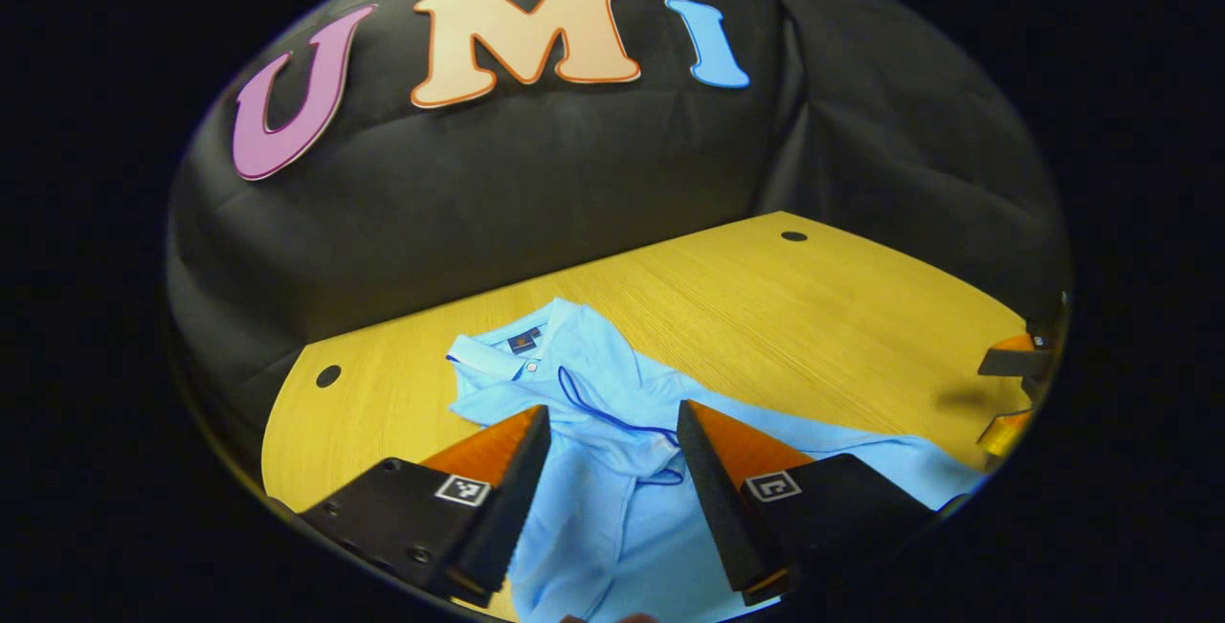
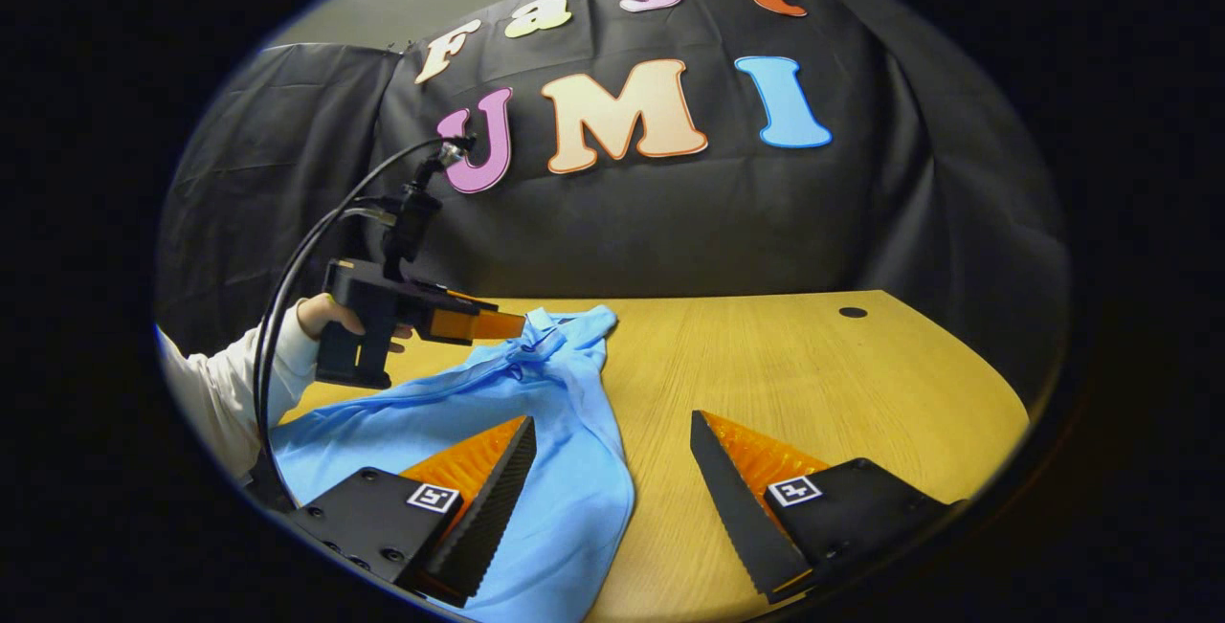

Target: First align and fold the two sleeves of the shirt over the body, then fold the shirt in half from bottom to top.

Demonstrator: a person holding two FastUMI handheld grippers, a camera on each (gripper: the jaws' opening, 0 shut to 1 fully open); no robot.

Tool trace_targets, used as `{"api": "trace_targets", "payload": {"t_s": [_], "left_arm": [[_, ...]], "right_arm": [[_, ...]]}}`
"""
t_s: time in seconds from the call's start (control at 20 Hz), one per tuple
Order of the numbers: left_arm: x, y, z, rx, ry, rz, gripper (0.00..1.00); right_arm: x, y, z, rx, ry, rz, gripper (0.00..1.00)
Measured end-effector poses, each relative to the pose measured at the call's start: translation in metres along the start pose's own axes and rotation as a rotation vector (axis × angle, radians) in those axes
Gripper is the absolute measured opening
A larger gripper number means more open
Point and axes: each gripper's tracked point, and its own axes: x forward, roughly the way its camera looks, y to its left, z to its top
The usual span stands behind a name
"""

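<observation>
The table (image 2: 813, 374) lies bare to the right of the shirt (image 2: 565, 470), wide room for a gripper to pass up to the wall behind. On the left, the crumpled shirt covers the tabletop, and the left gripper (image 2: 512, 324) with the hand (image 2: 325, 315) holding it hangs over its collar end, blocking that side

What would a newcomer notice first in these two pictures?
First the blue shirt, lying rumpled on the yellow table, collar toward the black cloth wall. Next the left tongs, open above the shirt's chest. In the right gripper view the right tongs hang open at the shirt's edge, while a hand holds the other gripper near the collar.
</observation>
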Motion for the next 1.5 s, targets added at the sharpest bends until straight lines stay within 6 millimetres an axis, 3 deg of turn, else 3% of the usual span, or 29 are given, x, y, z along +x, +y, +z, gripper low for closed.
{"api": "trace_targets", "payload": {"t_s": [0.05, 0.2, 0.35, 0.6, 0.75, 1.05, 1.25, 1.3, 1.35, 1.5], "left_arm": [[-0.016, 0.000, -0.002, -0.006, -0.012, 0.000, 0.85], [-0.067, 0.011, -0.017, 0.003, -0.033, 0.043, 0.84], [-0.117, 0.012, -0.046, -0.043, -0.024, 0.047, 0.84], [-0.191, 0.027, -0.109, -0.115, -0.018, 0.116, 0.84], [-0.220, 0.017, -0.145, -0.177, 0.012, 0.126, 0.84], [-0.254, 0.008, -0.186, -0.200, 0.040, 0.167, 0.84], [-0.259, 0.007, -0.213, -0.196, 0.086, 0.199, 0.84], [-0.258, 0.004, -0.217, -0.204, 0.090, 0.194, 0.80], [-0.257, 0.003, -0.218, -0.218, 0.091, 0.189, 0.85], [-0.257, 0.002, -0.222, -0.233, 0.091, 0.189, 0.87]], "right_arm": [[-0.001, 0.006, -0.001, -0.002, 0.000, 0.009, 1.00], [-0.013, 0.017, -0.008, -0.018, 0.011, 0.019, 1.00], [-0.033, 0.025, -0.028, -0.032, 0.053, 0.014, 1.00], [-0.070, 0.034, -0.059, -0.063, 0.121, -0.013, 1.00], [-0.084, 0.044, -0.068, -0.064, 0.128, -0.006, 1.00], [-0.097, 0.063, -0.094, -0.080, 0.167, -0.005, 1.00], [-0.104, 0.059, -0.105, -0.073, 0.181, -0.033, 1.00], [-0.103, 0.059, -0.107, -0.065, 0.180, -0.036, 1.00], [-0.103, 0.059, -0.105, -0.057, 0.170, -0.039, 1.00], [-0.102, 0.061, -0.109, -0.076, 0.169, -0.043, 1.00]]}}
